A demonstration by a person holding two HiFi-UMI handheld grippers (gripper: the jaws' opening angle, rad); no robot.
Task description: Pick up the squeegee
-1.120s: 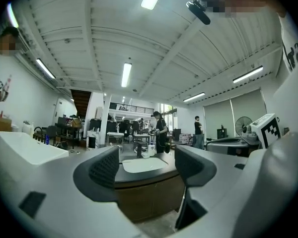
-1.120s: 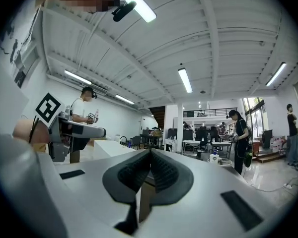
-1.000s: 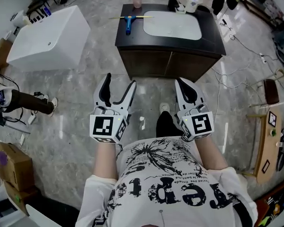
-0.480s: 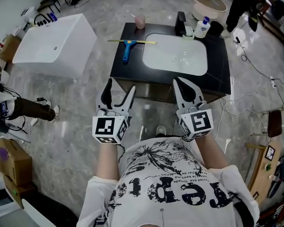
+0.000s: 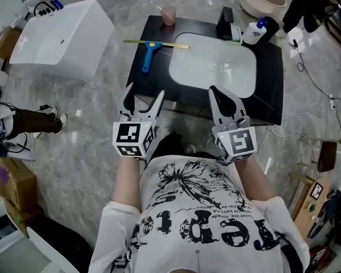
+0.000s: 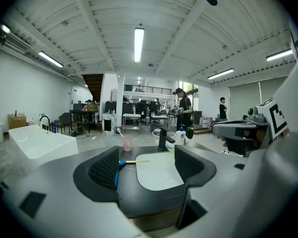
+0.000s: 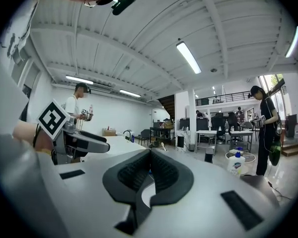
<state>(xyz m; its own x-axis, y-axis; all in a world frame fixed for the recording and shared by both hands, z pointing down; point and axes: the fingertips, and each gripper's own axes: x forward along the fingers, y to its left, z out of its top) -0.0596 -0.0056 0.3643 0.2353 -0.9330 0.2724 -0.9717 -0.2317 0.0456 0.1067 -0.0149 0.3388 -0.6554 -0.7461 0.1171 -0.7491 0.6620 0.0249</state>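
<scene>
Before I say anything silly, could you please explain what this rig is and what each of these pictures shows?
No robot here: a person holds a two-jaw tool in each hand. The overhead picture comes from a camera on the person's head, looking down at the left tool and the right tool; the marker cubes belong to them. The other two pictures come from cameras riding on each tool, looking along its jaws. Ahead stands a dark counter with a white basin. On it are a blue-handled squeegee, a pink cup, a black faucet and a soap bottle. The left tool's jaws are apart, the right's together; neither holds anything, and the squeegee is untouched.
</scene>
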